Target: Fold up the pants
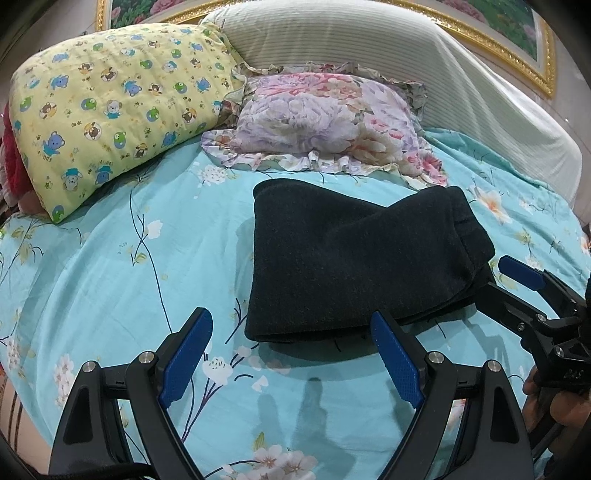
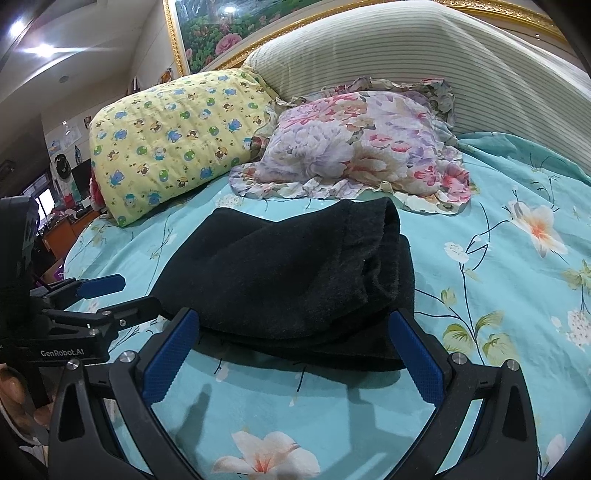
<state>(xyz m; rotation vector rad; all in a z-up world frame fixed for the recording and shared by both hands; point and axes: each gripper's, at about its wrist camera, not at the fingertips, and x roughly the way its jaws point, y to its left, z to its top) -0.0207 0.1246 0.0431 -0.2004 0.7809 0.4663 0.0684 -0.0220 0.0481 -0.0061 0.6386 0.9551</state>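
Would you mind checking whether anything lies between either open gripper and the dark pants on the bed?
Nothing visible does. The left gripper and right gripper both face the folded pants directly, with only bare bedsheet before them.

Pants: plain black, fuzzy knit, no print
Bedsheet: turquoise, white and peach blossoms on thin dark stems, green leaves
Quilted pillow: pale yellow, small cartoon bears and frogs in blue, green, brown
Ruffled pillow: lilac, pink and cream florals
Headboard cover: off-white with fine grey stripes
Picture frame: gold
Left gripper and right gripper: black bodies, blue textured pads
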